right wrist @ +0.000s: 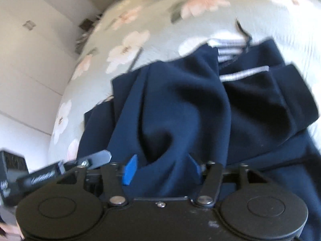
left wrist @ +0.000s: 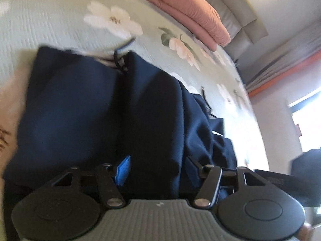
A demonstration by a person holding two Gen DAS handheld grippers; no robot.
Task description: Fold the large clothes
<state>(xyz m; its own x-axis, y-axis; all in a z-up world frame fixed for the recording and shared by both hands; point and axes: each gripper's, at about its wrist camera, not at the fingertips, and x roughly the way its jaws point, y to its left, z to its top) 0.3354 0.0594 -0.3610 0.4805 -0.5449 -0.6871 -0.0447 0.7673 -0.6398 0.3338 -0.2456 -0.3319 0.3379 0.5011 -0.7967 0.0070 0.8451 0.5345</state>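
Note:
A dark navy garment (left wrist: 80, 104) lies bunched in thick folds on a pale green floral bedspread (left wrist: 50, 20). Its striped white lining (right wrist: 228, 48) and a dark drawstring (right wrist: 242, 32) show at the far end. My left gripper (left wrist: 156, 168) sits low over the near edge with its blue pads wide apart; a ridge of navy cloth runs between them, and no squeeze on it shows. In the right wrist view the garment (right wrist: 180, 104) rises in a loose fold between the spread pads of my right gripper (right wrist: 162, 168), which is open and does not pinch it.
A folded pink blanket (left wrist: 190, 14) rests at the far end of the bed against a grey padded headboard (left wrist: 230, 10). White cupboard doors (right wrist: 30, 60) stand past the bed's left edge. A bright window (left wrist: 307, 116) is at the right. Part of the other gripper (right wrist: 40, 176) pokes in at lower left.

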